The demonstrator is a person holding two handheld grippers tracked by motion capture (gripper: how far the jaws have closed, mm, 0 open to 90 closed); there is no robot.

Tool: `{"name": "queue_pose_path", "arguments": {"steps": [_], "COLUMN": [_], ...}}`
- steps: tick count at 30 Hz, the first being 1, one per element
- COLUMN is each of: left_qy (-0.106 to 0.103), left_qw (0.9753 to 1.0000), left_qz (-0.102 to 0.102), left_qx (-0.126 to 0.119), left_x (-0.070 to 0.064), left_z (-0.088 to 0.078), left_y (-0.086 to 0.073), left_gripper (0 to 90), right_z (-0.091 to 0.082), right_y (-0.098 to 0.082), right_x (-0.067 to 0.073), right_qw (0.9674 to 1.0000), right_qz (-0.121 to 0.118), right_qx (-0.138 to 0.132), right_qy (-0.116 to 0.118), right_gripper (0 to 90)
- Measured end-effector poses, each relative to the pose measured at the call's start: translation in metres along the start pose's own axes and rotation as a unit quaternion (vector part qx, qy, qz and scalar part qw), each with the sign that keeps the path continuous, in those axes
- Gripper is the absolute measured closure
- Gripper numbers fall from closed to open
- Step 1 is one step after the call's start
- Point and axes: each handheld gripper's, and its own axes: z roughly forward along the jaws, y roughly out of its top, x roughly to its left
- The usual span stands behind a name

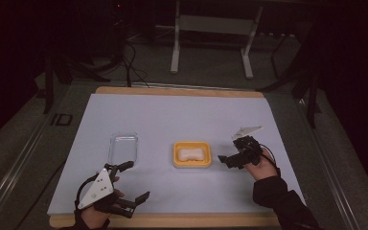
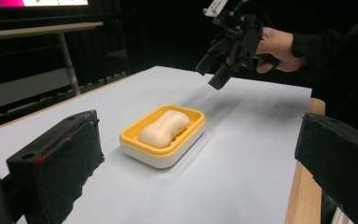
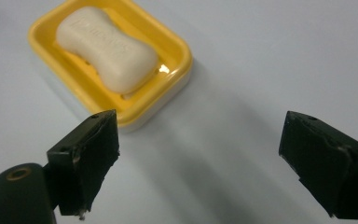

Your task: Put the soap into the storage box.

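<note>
A yellow soap dish [image 1: 177, 156] sits mid-table on the white sheet, with a pale bar of soap [image 1: 192, 154] lying in it. My left gripper [image 1: 136, 181] is open near the front left corner. It points across at the dish [image 2: 137, 140] and soap [image 2: 164, 128], well short of them. My right gripper [image 1: 227, 161] hovers just right of the dish, open and holding nothing. In the right gripper view its jaws [image 3: 205, 149] stand wide, with the dish [image 3: 170, 86] and soap [image 3: 107, 46] ahead of the left jaw. The left gripper view also shows the right gripper [image 2: 219, 65] raised beyond the dish.
A clear plastic lid or tray [image 1: 123, 146] lies left of the dish. The white sheet [image 1: 182, 115] covers a wooden board whose edge [image 1: 172, 220] shows at the front. Behind the table stand a white frame's legs [image 1: 175, 48] and floor cables [image 1: 132, 67].
</note>
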Motion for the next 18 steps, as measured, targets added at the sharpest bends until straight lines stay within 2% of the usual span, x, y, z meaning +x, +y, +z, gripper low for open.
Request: {"name": "queue_pose_path", "arguments": {"steps": [2,4,7,11,14,18], "left_qy": [0.000,0.001,0.002,0.002,0.002,0.002], "left_qw": [1.0000,1.0000,1.0000,1.0000,1.0000,1.0000], "left_qz": [0.000,0.001,0.000,0.000,0.001,0.001], "left_qx": [0.000,0.000,-0.001,-0.001,0.000,-0.001], "left_x": [0.000,0.000,0.000,0.000,0.000,0.000], "left_z": [0.000,0.000,-0.001,-0.001,0.000,0.000], "left_y": [0.000,0.000,0.000,0.000,0.000,0.000], "left_gripper": [0.7,0.7,0.7,0.7,0.7,0.7], "right_z": [-0.005,-0.006,-0.009,-0.012,-0.016,-0.019], "right_y": [-0.007,-0.008,-0.015,-0.022,-0.027,-0.033], "right_x": [0.002,0.002,0.005,0.007,0.008,0.009], "right_qw": [0.9998,0.9997,0.9993,0.9988,0.9983,0.9978], "right_qz": [0.017,0.020,0.030,0.032,0.041,0.040], "right_qx": [-0.013,-0.015,-0.017,-0.021,-0.028,-0.033], "right_qy": [0.001,0.000,-0.012,-0.030,-0.031,-0.043], "right_gripper": [11.8,11.8,11.9,11.8,11.8,11.8]}}
